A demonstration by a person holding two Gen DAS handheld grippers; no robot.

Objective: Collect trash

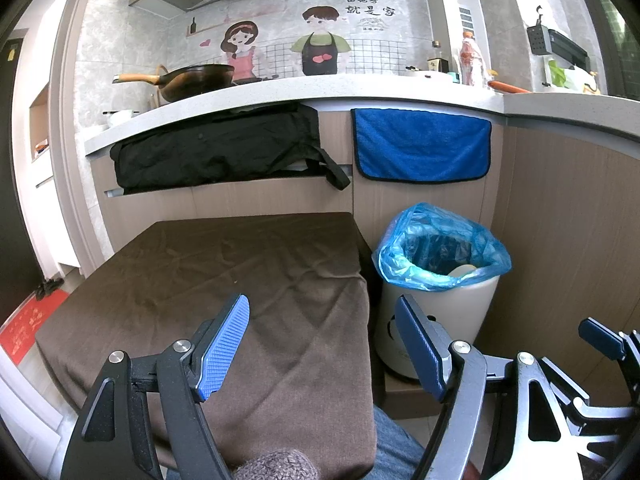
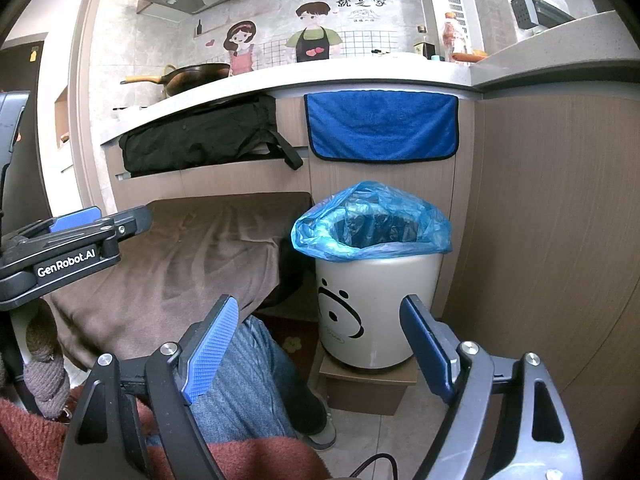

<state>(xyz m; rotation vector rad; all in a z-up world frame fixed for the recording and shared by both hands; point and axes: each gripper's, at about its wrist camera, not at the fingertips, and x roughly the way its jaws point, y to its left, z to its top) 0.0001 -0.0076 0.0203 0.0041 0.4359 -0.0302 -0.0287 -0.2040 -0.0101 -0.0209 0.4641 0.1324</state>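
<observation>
Left hand-held gripper (image 2: 100, 224) reads "GenRobot.AI", jaws apart.

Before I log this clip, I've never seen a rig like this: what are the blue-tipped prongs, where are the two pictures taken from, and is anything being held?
They are two-finger tools a person holds, each with a camera looking along its fingers. One view is from the left hand-held gripper, the other from the right hand-held gripper. Both are open and hold nothing. Ahead is a brown cloth-covered table, with no trash visible on it, and beside it a white bin with a blue plastic liner.
</observation>
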